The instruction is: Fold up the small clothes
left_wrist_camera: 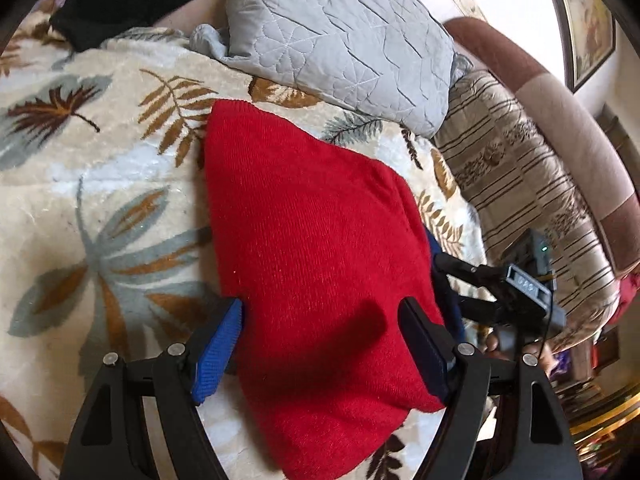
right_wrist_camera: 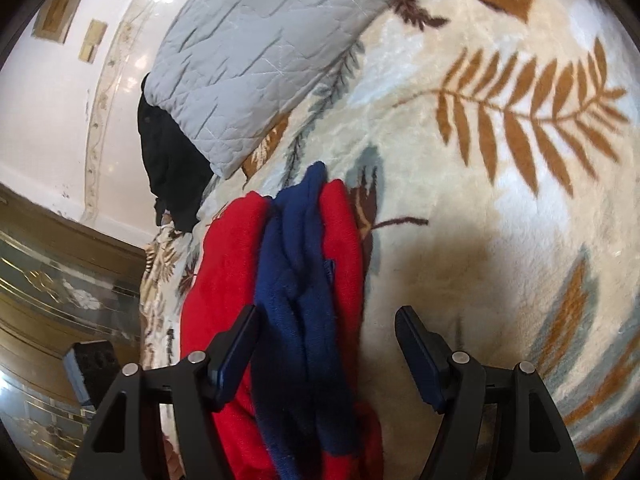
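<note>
Red knitwear, a folded red sweater (left_wrist_camera: pixel 320 264) with navy parts, lies on the leaf-patterned blanket (left_wrist_camera: pixel 100 200) directly ahead of and between the spread fingers of the left claw (left_wrist_camera: pixel 322 354), whose jaws stand wide apart and clamp nothing. A blue ribbed cuff (left_wrist_camera: pixel 218 354) rests against its left finger. Off that claw's right side the right claw (right_wrist_camera: pixel 326 354) also stands apart, holding nothing; the sweater's folded edge, navy layers (right_wrist_camera: pixel 300 300) sandwiched in red, runs between its fingers, nearer the left one. Beyond both claws sits a grey quilted pillow (left_wrist_camera: pixel 340 40), with a black garment (right_wrist_camera: pixel 172 168) beside it.
</note>
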Demonstrator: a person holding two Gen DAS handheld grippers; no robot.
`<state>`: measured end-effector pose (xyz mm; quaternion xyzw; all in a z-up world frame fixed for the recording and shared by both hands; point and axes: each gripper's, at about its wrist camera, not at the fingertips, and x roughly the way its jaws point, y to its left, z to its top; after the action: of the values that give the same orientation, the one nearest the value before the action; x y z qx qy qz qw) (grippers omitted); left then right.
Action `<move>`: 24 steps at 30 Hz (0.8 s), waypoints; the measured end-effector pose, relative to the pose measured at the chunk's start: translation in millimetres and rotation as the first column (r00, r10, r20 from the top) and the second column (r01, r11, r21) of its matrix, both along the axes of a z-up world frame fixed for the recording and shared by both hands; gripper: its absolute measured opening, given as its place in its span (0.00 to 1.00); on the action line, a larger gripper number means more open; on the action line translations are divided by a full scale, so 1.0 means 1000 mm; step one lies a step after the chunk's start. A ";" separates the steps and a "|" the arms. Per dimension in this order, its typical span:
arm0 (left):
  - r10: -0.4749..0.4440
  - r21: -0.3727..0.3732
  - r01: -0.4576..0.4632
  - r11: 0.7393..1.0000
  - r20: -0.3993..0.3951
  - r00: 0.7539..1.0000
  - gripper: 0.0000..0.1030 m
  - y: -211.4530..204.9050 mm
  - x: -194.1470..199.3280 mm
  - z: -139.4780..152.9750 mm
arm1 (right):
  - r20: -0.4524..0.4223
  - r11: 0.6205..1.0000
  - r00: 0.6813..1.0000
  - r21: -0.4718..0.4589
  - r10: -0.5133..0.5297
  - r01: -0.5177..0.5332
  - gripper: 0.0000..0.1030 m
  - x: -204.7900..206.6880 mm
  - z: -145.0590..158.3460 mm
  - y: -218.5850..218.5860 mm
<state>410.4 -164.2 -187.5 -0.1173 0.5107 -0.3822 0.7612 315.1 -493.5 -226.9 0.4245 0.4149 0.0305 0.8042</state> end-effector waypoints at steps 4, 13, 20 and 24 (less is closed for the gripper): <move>0.001 -0.007 -0.001 1.000 -0.016 1.000 0.77 -0.005 0.004 -0.005 | 0.019 0.998 1.000 0.063 0.017 -0.018 0.71 0.006 -0.006 0.000; 0.024 -0.052 -0.029 0.998 -0.079 0.997 0.76 -0.003 0.018 -0.011 | 0.024 0.993 0.994 0.053 0.108 -0.109 0.73 0.032 -0.009 0.033; 0.016 -0.041 -0.016 0.999 -0.015 1.000 0.39 -0.009 0.017 0.000 | 0.011 0.991 0.991 -0.024 0.133 -0.133 0.58 0.038 -0.004 0.050; 0.009 -0.029 -0.009 1.000 0.025 1.000 0.35 -0.010 0.014 0.012 | 0.020 0.988 0.990 -0.065 0.140 -0.138 0.47 0.039 0.004 0.056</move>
<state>424.2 -173.9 -175.8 -0.1258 0.4951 -0.3876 0.7674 353.8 -437.1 -222.4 0.3682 0.4345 0.0783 0.8182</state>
